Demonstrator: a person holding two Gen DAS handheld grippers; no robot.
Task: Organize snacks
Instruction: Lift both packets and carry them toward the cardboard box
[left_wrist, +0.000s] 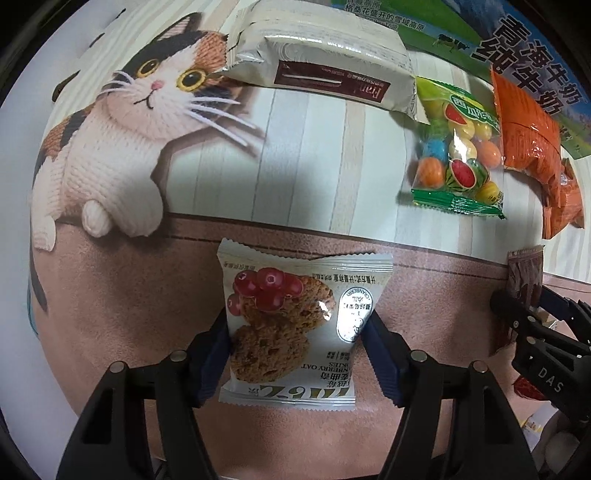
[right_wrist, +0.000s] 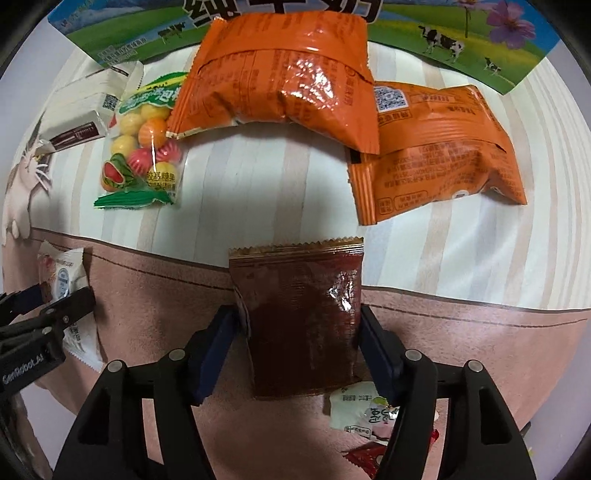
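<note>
A white cranberry oat cookie packet (left_wrist: 291, 314) stands between the blue pads of my left gripper (left_wrist: 295, 328), which is shut on its two sides above the pink part of the mat. In the right wrist view a dark brown foil packet (right_wrist: 299, 295) is pinched between the pads of my right gripper (right_wrist: 299, 325), its left edge creased under the pad. Both grippers point down at the mat. Each shows in the other's view: the right gripper (left_wrist: 532, 321) at the right edge, the left gripper (right_wrist: 44, 314) at the left edge with the cookie packet (right_wrist: 62, 273).
Along the far side of the cat-print mat (left_wrist: 122, 122) lie a cream packet (left_wrist: 325, 62), a bag of fruit candies (left_wrist: 458, 147) and two orange packets (right_wrist: 280, 74) (right_wrist: 439, 151) before a milk box (right_wrist: 461, 33). A white packet (right_wrist: 362, 410) and a red one (right_wrist: 369, 458) lie below the right gripper.
</note>
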